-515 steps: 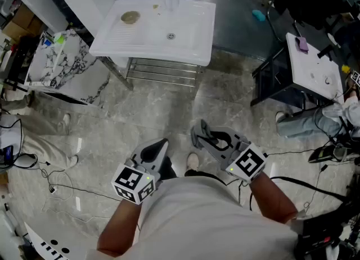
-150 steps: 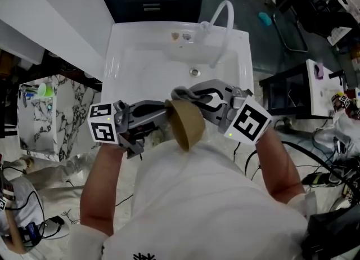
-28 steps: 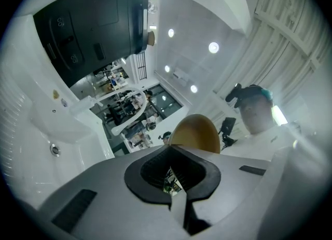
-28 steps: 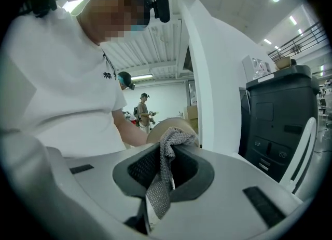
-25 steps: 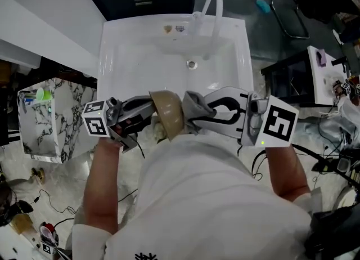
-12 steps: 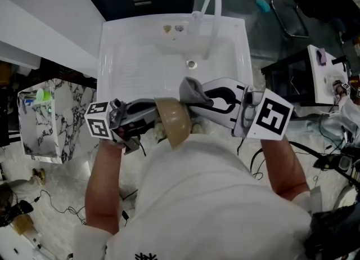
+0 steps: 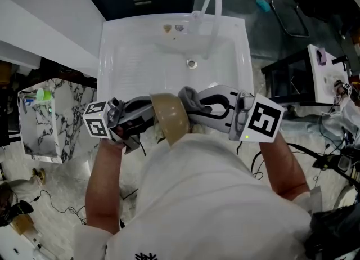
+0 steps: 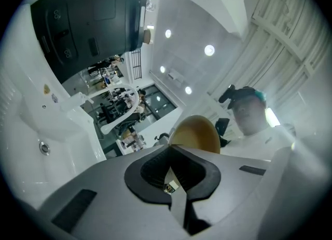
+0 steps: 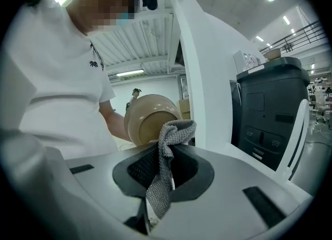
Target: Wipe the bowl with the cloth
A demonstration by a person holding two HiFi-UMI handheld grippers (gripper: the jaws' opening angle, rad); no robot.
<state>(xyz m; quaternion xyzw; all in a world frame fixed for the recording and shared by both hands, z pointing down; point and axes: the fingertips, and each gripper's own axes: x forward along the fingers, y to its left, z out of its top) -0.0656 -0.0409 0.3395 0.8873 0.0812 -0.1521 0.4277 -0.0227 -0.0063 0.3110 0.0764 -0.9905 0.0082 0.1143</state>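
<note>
A tan bowl is held on edge over the near rim of the white sink. My left gripper is shut on the bowl's rim; in the left gripper view the bowl rises just past the closed jaws of the left gripper. My right gripper is shut on a grey knitted cloth, which lies against the bowl's right side. In the right gripper view the cloth hangs from the right gripper, its top folded onto the bowl's outer underside.
A curved white tap hose and a drain are at the sink's far end. A marbled box stands at the left, a white-topped side table at the right. Cables lie on the floor.
The right gripper with the cloth rose toward the sink, then came back down against the bowl's side. The left gripper and the bowl have stayed almost still.
</note>
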